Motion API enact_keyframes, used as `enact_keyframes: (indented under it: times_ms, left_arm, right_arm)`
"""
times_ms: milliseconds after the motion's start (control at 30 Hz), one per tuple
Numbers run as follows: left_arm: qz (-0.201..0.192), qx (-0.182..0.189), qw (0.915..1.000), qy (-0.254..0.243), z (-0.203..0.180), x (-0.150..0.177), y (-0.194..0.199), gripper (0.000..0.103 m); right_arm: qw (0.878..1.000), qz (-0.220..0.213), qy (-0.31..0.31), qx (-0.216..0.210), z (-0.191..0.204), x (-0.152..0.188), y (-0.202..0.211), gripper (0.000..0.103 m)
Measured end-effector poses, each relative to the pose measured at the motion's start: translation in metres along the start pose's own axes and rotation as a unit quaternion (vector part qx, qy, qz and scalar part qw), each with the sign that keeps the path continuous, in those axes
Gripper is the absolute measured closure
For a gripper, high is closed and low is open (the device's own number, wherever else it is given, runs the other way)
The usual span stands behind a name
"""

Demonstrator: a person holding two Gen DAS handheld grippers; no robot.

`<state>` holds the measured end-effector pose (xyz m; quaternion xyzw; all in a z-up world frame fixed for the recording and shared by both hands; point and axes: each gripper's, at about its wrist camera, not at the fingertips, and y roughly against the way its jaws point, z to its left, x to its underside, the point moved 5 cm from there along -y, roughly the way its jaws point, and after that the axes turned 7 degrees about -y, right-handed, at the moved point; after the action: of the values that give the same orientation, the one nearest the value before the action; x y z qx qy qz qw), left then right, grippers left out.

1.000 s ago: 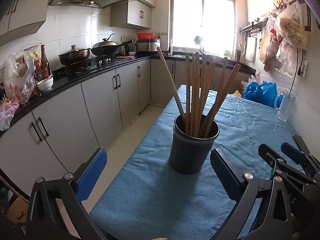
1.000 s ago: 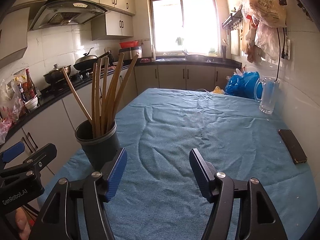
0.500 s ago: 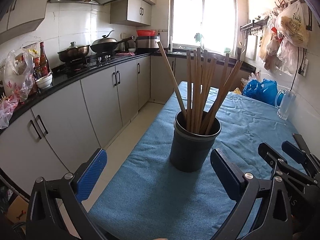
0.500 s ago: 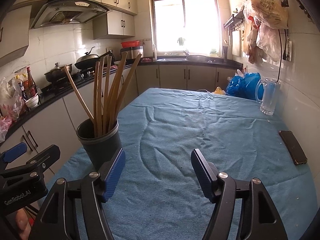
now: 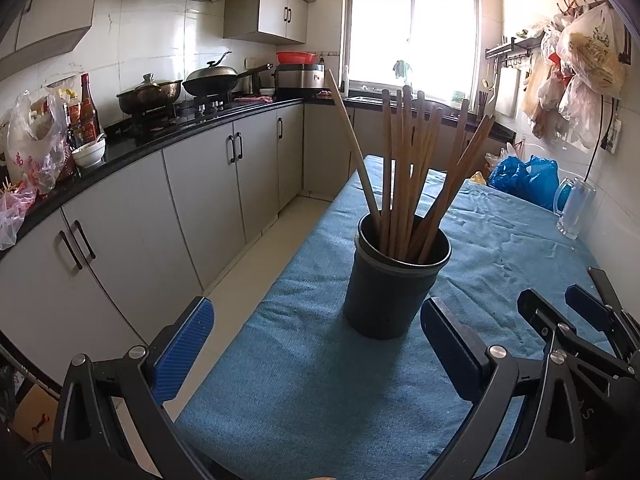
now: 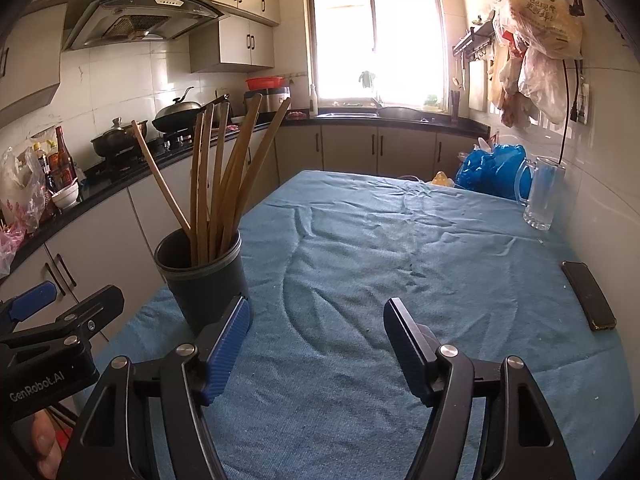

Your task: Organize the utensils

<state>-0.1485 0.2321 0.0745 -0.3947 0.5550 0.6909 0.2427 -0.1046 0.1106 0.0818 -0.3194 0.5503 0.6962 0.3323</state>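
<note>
Chopsticks, long and of plain brown wood, stand bunched in a dark round holder and fan out above its rim; one leans far to the left, apart from the rest. The holder stands upright on the blue cloth that covers the table, near the table's left edge.

Just ahead of the left gripper is the holder, beyond the fingertips; the jaws are spread wide and hold nothing. The right gripper hovers over bare cloth to the right of the holder, its jaws have just been opening a little, and nothing lies between them. Its left blue pad shows in front of the holder's foot; whether they touch I cannot tell.

The cloth is creased. A dark phone lies near its right edge, and a clear glass mug and a blue plastic bag stand at the far right, by the tiled wall. Grey cabinets under a black counter run along the left, with a lidded pot and a wok on the hob beneath an extractor hood. A bright window fills the far wall, and plastic bags hang at upper right.
</note>
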Motion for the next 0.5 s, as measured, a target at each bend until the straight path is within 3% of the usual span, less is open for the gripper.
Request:
enact_keyframes:
  times_ms: [500]
  left_arm:
    - [0.006, 0.003, 0.9999, -0.008, -0.0016, 0.0025, -0.0034, 0.000]
  right_arm:
    - [1.000, 0.005, 0.001, 0.000, 0.0016, 0.0032, -0.0038, 0.028]
